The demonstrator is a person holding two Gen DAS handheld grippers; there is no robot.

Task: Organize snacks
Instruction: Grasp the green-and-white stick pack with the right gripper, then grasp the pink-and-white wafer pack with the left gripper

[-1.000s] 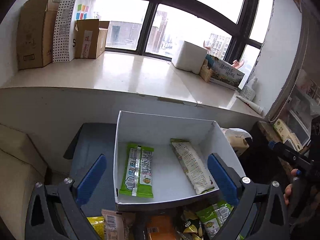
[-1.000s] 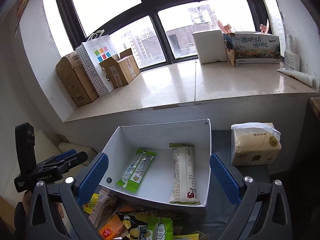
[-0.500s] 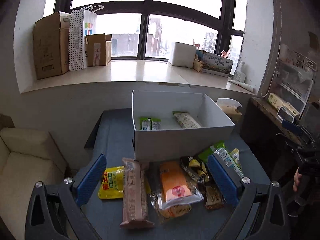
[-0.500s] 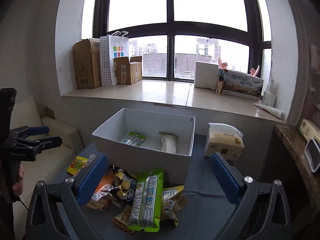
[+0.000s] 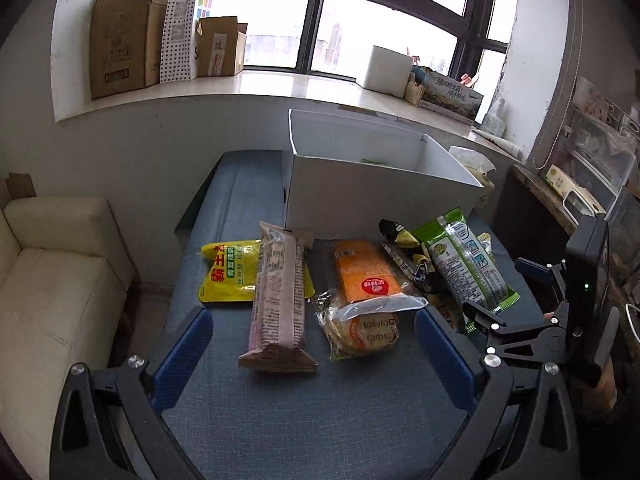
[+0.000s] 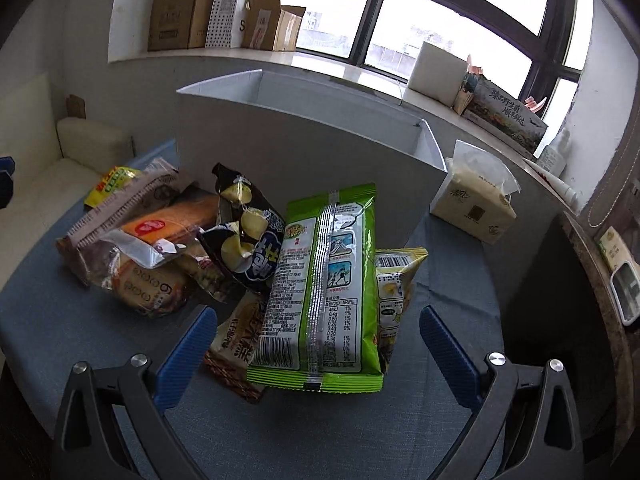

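Note:
A white cardboard box point(image 5: 376, 188) stands at the back of the blue-grey table point(image 5: 320, 408); it also shows in the right wrist view point(image 6: 304, 148). Snack packs lie in front of it: a yellow pack point(image 5: 230, 270), a long brown pack point(image 5: 280, 296), an orange cracker pack point(image 5: 366, 276), a black chip bag point(image 6: 248, 232) and a big green pack point(image 6: 324, 284). My left gripper point(image 5: 314, 354) is open, low over the brown and orange packs. My right gripper point(image 6: 318, 344) is open, its jaws on either side of the green pack's near end.
A tissue pack point(image 6: 474, 196) stands right of the box. A cream sofa point(image 5: 52, 280) is to the left. The windowsill behind holds cardboard boxes point(image 5: 120, 36) and a paper bag point(image 5: 182, 24). A dark side shelf point(image 6: 600, 280) lies to the right.
Both grippers have pulled back from over the box and dropped low toward the snack pile in front of it. Both stay open and empty.

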